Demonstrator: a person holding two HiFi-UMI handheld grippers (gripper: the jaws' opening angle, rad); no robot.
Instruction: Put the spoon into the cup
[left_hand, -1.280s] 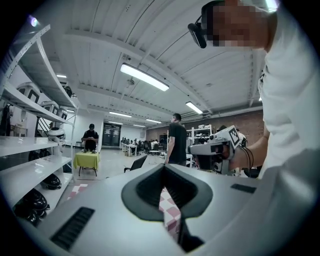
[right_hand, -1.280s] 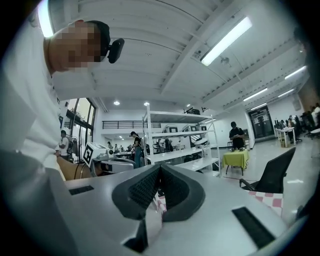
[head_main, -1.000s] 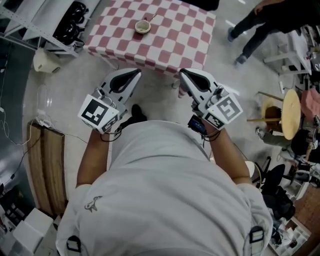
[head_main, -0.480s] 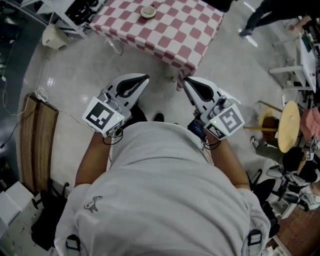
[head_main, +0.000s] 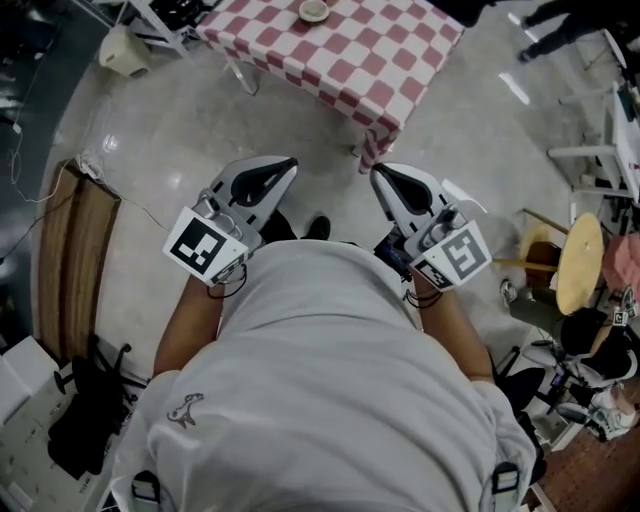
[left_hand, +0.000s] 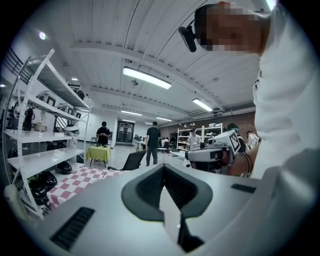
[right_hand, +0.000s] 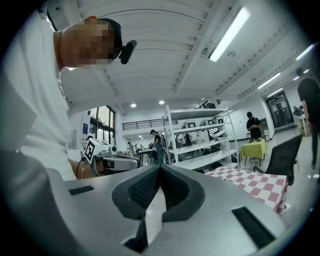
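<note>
Parked pose, nothing grabbed
Left gripper (head_main: 288, 162) and right gripper (head_main: 377, 172) sit tucked at the chest, jaws pressed together on nothing, probably just a resting carry; the cup (head_main: 313, 10) stands well off on the checked table (head_main: 390, 60); the spoon's too small to spot, in it or not.

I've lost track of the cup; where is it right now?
Head view, top centre: the small pale round cup sits on the red-and-white checked table, ahead of the person.
</note>
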